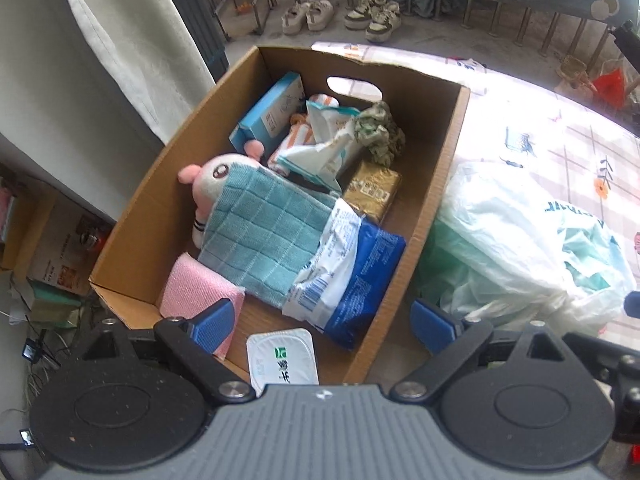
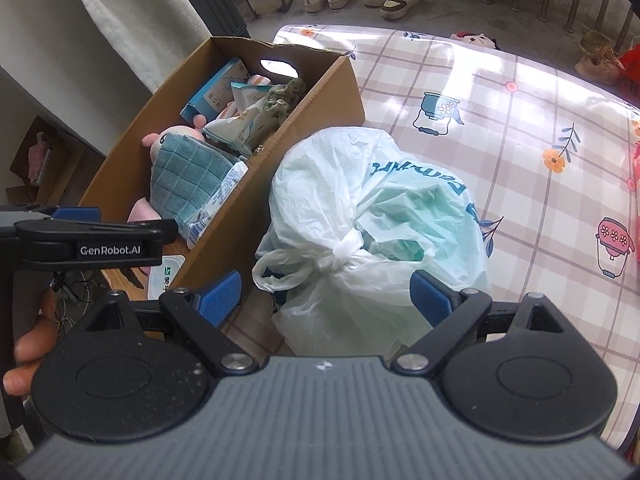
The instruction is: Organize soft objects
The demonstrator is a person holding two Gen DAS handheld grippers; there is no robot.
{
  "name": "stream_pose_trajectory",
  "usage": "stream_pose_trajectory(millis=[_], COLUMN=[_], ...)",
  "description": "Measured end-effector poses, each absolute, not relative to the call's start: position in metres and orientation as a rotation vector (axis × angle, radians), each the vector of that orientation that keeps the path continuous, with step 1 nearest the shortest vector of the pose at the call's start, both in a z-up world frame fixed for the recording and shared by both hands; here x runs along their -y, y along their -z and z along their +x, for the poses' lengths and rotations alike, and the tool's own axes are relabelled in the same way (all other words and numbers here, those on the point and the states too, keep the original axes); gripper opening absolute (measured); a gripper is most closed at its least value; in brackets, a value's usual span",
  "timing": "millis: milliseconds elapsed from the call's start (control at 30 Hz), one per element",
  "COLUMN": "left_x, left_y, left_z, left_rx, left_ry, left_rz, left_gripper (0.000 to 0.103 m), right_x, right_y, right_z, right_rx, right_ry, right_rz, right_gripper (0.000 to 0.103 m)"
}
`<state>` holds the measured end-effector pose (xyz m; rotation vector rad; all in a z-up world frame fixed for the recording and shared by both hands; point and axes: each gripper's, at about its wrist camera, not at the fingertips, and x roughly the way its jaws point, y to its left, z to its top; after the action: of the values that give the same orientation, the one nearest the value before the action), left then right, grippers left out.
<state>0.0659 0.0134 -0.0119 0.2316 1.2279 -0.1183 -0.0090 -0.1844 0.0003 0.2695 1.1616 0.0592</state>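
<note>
The left claw (image 1: 322, 326) is held spread above the cardboard box (image 1: 436, 184) of soft items; the right claw (image 2: 326, 294) is spread around the knotted plastic bag (image 2: 372, 216) beside it. Only the right view shows the floral surface (image 2: 520, 128).

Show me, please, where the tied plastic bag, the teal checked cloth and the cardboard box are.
tied plastic bag (image 2: 372, 208), right wrist view, on its crumpled upper body above the knot.
teal checked cloth (image 1: 264, 236), left wrist view, on the middle of the cloth.
cardboard box (image 1: 444, 184), left wrist view, on its right wall.
</note>
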Motion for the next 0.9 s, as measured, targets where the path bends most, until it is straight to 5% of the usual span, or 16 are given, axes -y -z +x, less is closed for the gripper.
stream_pose_trajectory(millis=[900], left_x=[-0.032], left_y=[0.018], left_z=[0.068], left_rx=[-1.285], left_ry=[0.123], left_rz=[0.254], left_gripper=[0.096], right_x=[0.162], right_y=[0.009], right_z=[-0.006], right_rx=[-1.197], right_ry=[-0.022], right_rz=[0.284], right_gripper=[0.092])
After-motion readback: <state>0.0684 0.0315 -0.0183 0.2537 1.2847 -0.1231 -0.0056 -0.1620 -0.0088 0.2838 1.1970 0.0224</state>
